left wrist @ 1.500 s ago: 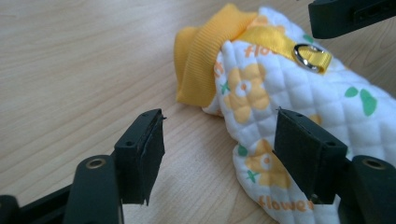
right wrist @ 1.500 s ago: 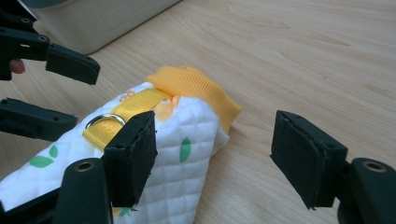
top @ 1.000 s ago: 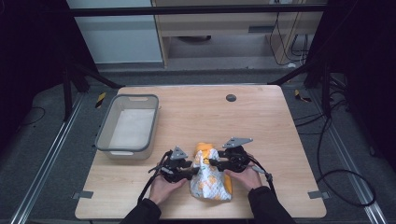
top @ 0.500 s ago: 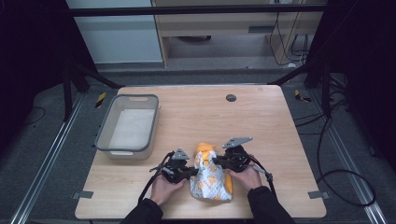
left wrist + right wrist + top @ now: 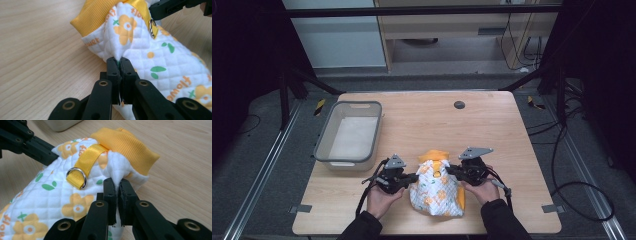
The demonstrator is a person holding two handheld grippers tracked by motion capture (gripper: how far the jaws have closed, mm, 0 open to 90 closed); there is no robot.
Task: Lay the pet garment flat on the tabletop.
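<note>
High view: crumpled flowered quilted garment (image 5: 437,192).

My high camera looks forward and down on the table (image 5: 512,130). My 2 gripper cameras sit very close, facing each other across the same quilted garment (image 5: 155,57).
</note>
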